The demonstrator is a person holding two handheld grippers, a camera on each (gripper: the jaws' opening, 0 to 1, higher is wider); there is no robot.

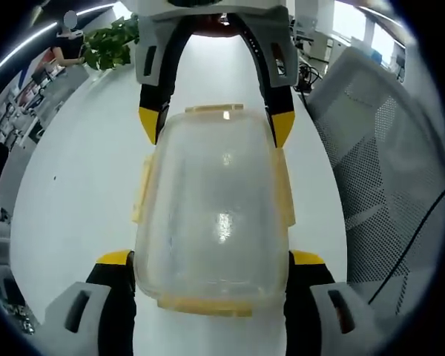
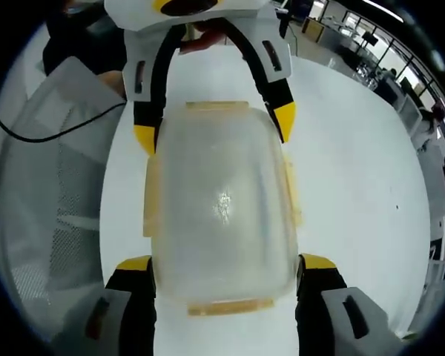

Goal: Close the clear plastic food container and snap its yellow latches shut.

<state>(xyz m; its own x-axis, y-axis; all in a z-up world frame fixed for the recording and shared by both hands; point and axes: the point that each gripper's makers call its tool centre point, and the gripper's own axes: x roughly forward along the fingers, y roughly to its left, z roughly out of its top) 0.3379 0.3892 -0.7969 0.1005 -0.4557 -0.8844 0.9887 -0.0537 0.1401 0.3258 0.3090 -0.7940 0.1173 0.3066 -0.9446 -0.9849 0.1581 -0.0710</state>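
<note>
Jaws of both grippers stand wide apart, each pair bracketing one end of the clear container (image 1: 213,208) w/o visibly squeezing it; left gripper (image 1: 211,271) has yellow-tipped fingers (image 1: 115,259) at either side of the near end in left gripper view, & right gripper (image 1: 216,126) comes in from the top of that view, its tips flanking the far end; whether any pads actually touch the plastic, can't tell. Right gripper view mirrors this: right gripper's own fingers beside the near end, left gripper opposite at top. Container sits on a white table (image 1: 74,193), between the two grippers, lid down on the body; yellow latches (image 1: 140,194) on the long sides & at both ends; whether they're snapped, can't tell. Grey mesh chair (image 1: 389,185) just beside the table; black cable (image 2: 52,133) draped over it; potted green plant (image 1: 111,41) at the table's far edge; office desks & windows beyond.
</note>
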